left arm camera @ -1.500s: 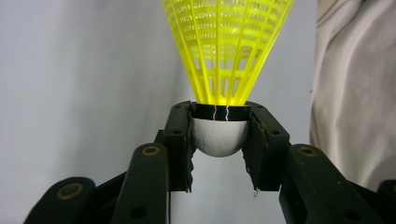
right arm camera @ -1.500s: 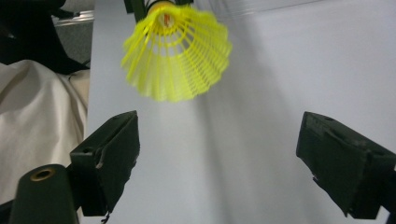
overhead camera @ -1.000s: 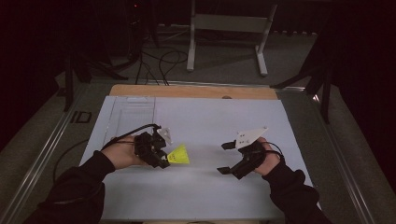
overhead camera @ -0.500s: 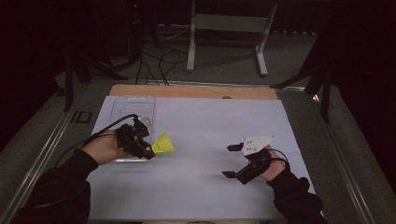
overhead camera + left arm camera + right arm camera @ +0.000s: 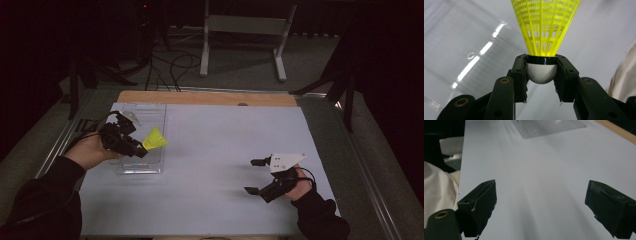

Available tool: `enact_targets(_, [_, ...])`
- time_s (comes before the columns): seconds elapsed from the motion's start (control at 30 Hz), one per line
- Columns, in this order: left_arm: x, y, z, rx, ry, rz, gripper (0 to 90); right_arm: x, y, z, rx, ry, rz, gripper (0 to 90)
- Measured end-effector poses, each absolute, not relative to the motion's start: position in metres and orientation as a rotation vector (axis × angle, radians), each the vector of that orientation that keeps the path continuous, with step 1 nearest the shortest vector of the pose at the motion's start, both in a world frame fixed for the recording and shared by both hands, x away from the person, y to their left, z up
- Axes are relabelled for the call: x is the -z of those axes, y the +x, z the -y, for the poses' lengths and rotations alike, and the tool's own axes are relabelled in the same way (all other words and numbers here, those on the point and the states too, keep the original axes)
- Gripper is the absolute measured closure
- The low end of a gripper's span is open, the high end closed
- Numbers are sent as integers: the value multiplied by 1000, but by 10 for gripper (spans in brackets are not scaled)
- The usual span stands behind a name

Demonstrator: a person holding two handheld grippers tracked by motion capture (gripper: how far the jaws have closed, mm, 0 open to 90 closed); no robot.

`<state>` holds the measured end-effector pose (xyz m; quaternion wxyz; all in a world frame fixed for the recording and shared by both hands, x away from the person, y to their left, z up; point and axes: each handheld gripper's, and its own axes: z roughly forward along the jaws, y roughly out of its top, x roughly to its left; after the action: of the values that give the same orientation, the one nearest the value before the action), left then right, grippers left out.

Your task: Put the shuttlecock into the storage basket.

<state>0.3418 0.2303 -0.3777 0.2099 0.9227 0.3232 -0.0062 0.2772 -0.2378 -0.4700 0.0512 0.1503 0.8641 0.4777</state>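
Note:
A yellow shuttlecock (image 5: 155,139) (image 5: 545,27) with a white cork base is clamped by its base in my left gripper (image 5: 139,150) (image 5: 541,75). The skirt points away from the jaws. I hold it over a clear plastic box (image 5: 142,167) (image 5: 454,50) at the left of the white table (image 5: 220,150). My right gripper (image 5: 256,176) (image 5: 541,210) hovers low over the table at the front right. Its jaws stand wide apart with nothing between them.
A wooden strip (image 5: 205,98) runs along the table's far edge. Metal rails border both sides. A stand's legs (image 5: 240,45) and cables lie on the floor beyond. The clear box (image 5: 546,127) sits far ahead in the right gripper view.
My left gripper has carried the shuttlecock left and up, from mid-table to above the clear box. My right gripper has drifted toward the near right and lower.

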Motion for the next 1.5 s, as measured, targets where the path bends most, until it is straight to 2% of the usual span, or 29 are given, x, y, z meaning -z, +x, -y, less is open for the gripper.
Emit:
enact_targets(0.27, [377, 345, -256, -8, 2512, -1019, 654, 475, 274, 244, -1457, 503, -2623, 105])
enact_targets(0.53, [380, 348, -285, -72, 2428, -1255, 654, 477, 268, 255, -1470, 524, -2587, 105])
enact_targets(0.7, [388, 349, -295, -70, 2380, -1322, 654, 482, 264, 260, -1483, 551, -2563, 106])
enact_targets(1.07, [406, 342, -296, -114, 2343, -1410, 653, 489, 264, 267, -1512, 612, -2562, 123])
enact_targets(1.5, [433, 339, -294, -88, 2365, -1427, 653, 494, 265, 268, -1517, 621, -2575, 112])
